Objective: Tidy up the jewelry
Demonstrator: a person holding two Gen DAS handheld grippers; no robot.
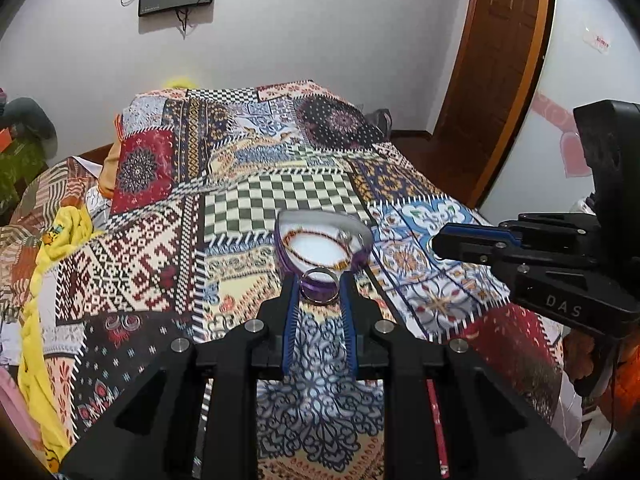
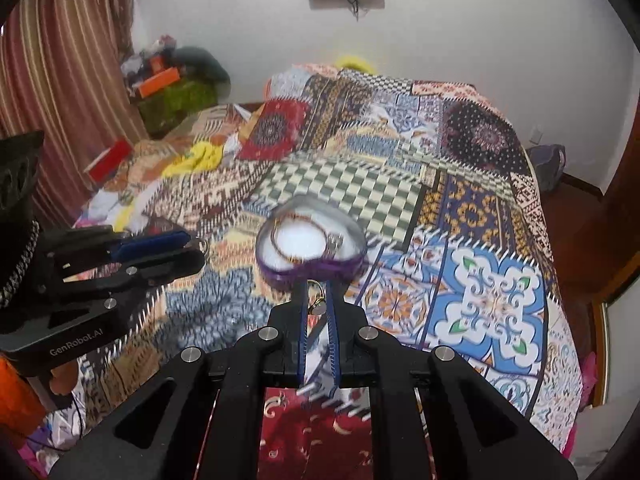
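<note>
Each gripper is clamped on a ring: the left gripper [image 1: 319, 292] on a purple-tinted ring [image 1: 319, 290], the right gripper [image 2: 318, 294] on a small gold ring [image 2: 317, 303], with the purple-rimmed jewelry box [image 1: 362, 258] just ahead of both tips, about equally near.

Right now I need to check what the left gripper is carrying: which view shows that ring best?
The left wrist view: the ring sits sharp and face-on between the left gripper tips. In the right wrist view only a small loop peeks from the gripper's tip, side-on.
</note>
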